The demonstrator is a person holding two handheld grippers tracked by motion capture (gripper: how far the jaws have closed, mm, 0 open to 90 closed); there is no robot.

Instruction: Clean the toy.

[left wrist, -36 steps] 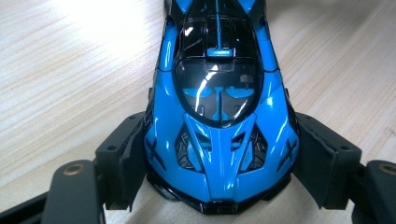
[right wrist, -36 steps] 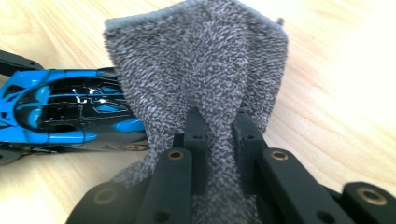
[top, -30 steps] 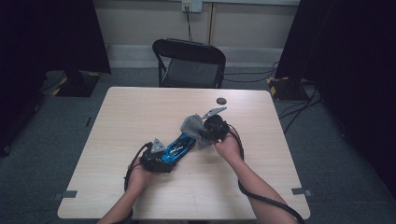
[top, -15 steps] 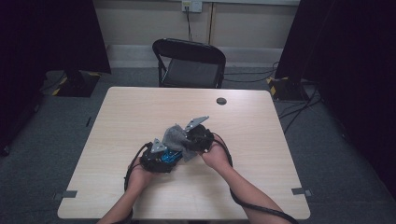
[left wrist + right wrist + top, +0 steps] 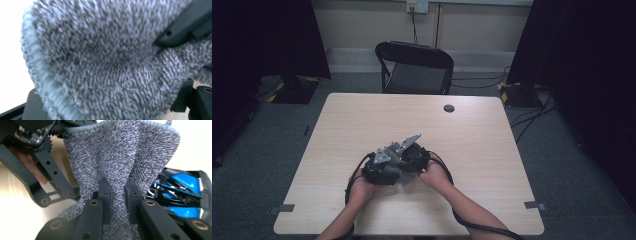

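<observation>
I see a pale wood-grain counter (image 5: 492,165) filling the middle of the high view. A small dark round disc (image 5: 449,108) lies on it toward the upper centre, near the far edge, well apart from everything else.

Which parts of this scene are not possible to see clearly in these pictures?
- Left gripper view: the grey cloth lies blurred against the lens and hides the jaws' grip.
- High view: the left gripper and right gripper cover the cloth; whether they touch is unclear.
- Right gripper view: the blue and black thing is half hidden behind the cloth and cut off by the right edge.
- High view: the small dark disc is too small to identify.
</observation>
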